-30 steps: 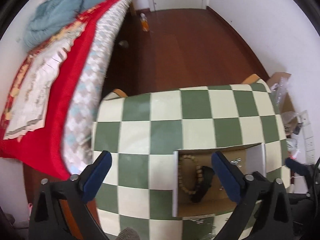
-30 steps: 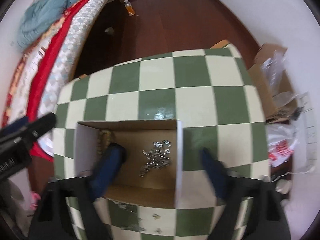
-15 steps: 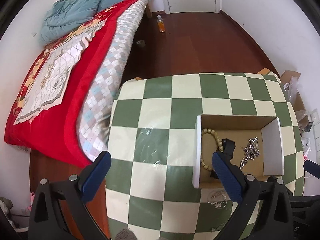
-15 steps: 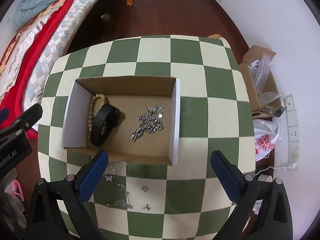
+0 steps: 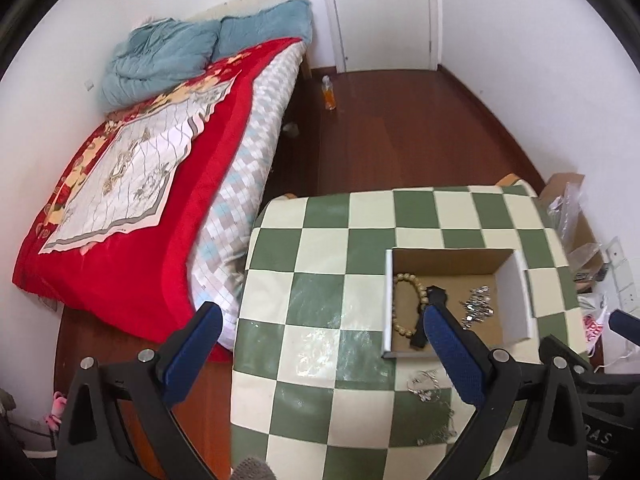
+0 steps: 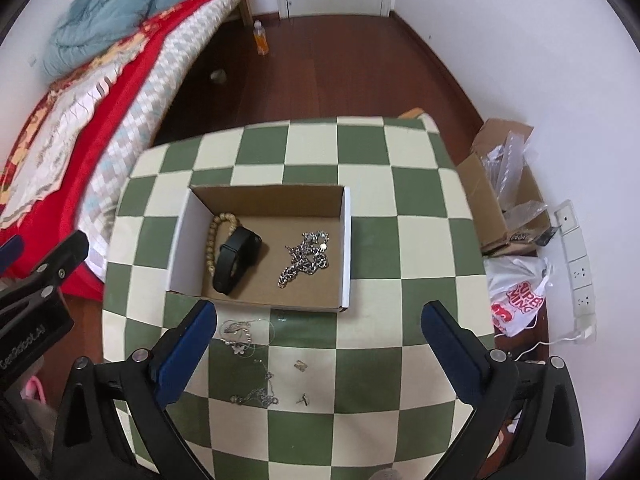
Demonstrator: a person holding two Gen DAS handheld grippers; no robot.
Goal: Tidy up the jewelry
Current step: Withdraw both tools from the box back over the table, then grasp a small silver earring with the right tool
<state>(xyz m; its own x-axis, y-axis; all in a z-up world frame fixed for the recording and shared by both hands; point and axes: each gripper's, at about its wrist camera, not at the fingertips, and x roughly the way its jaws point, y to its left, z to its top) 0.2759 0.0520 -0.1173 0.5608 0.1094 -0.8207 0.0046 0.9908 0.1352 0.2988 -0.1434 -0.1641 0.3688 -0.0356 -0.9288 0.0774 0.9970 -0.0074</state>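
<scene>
On the green-and-cream checked desk [image 6: 368,224] sits an open cardboard box [image 6: 346,240], and most of the jewelry is already inside it. A string of wooden beads [image 6: 212,232] lies along the box's left side, with a black wristband [image 6: 236,258] resting partly over it. A tangle of silver chain [image 6: 306,256] sits apart from those two, toward the right wall of the box.

Just outside the box, on the near part of the desk, a few loose pieces are scattered: a thin necklace [image 6: 240,334] close to the front wall, a second fine chain [image 6: 256,394] nearer the desk's edge, and two small earrings [image 6: 301,366] to the right of them.

The right gripper [image 6: 316,344] hangs above this near stretch of desk, its blue fingers [image 6: 188,344] spread wide with nothing between them. The left gripper [image 5: 320,356] is held off to the left, over the desk's left edge, its fingers [image 5: 448,344] likewise wide apart and holding nothing.

Beside the desk stands a bed [image 5: 132,184] with a red cover, and a bottle [image 5: 330,94] stands on the wooden floor [image 5: 400,128] beyond.
</scene>
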